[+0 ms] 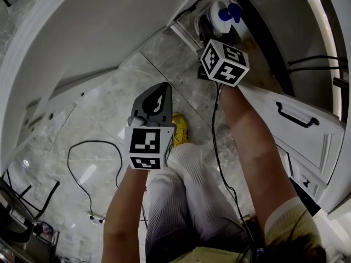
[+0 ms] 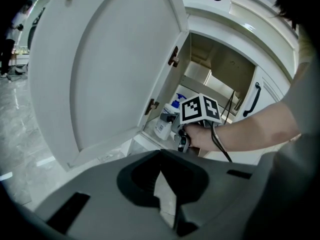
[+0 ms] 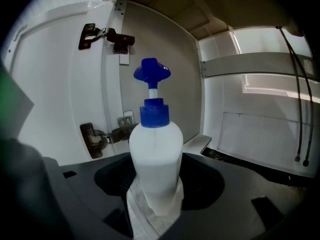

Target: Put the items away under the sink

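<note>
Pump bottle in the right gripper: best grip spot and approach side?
Lower body of the bottle, from the side, level, as the right gripper has it. It stands upright, and the body is broad and smooth there, while the blue pump on its thin stem would likely give or swivel.

Left gripper (image 2: 161, 183) jaws together; right gripper (image 3: 156, 204) outstretched, jaws clamped.

We see a grey marble floor (image 1: 164, 53) with a black cable (image 1: 98, 141) looping over it at the left. A yellow shoe (image 1: 180, 129) lies near the middle, and a white drawer front (image 1: 307, 141) with a black handle (image 1: 296, 116) stands at the right.
</note>
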Available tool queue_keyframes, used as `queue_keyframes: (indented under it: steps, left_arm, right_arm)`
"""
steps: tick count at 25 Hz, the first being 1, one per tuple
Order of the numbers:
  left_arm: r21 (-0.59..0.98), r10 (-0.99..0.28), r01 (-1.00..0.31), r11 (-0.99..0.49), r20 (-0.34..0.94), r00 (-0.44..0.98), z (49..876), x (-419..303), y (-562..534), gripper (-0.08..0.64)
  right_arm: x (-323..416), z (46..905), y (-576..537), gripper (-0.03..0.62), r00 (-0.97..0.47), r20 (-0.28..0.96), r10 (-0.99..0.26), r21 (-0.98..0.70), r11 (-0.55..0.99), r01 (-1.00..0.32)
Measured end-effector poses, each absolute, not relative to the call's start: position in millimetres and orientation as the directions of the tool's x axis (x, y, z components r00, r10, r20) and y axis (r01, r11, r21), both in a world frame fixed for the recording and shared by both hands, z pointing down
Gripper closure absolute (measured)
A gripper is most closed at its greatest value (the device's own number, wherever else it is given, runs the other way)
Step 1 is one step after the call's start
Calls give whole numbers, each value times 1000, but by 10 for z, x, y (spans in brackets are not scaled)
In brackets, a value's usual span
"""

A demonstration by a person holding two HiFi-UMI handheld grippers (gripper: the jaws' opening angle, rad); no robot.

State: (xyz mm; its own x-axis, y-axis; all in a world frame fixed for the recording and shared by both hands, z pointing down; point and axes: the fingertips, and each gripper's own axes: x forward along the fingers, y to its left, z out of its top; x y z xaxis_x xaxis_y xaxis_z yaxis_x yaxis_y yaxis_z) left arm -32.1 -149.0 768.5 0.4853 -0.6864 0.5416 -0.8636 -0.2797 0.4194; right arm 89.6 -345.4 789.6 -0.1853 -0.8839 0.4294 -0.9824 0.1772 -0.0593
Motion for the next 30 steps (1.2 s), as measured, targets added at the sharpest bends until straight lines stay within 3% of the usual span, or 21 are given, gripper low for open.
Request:
queue_keyframes:
  steps: [21, 30]
  left_arm:
    - [474, -725, -842, -256, 483, 492, 7606, -346, -1507, 522]
    - [479, -721, -841, -252, 486, 493, 7329, -372, -1349, 522]
  right_arm:
    - [807, 7913, -3447, 316, -223, 427, -876, -13, 241, -970]
    - [940, 7747, -3193, 310, -146, 452, -880, -5, 162, -987]
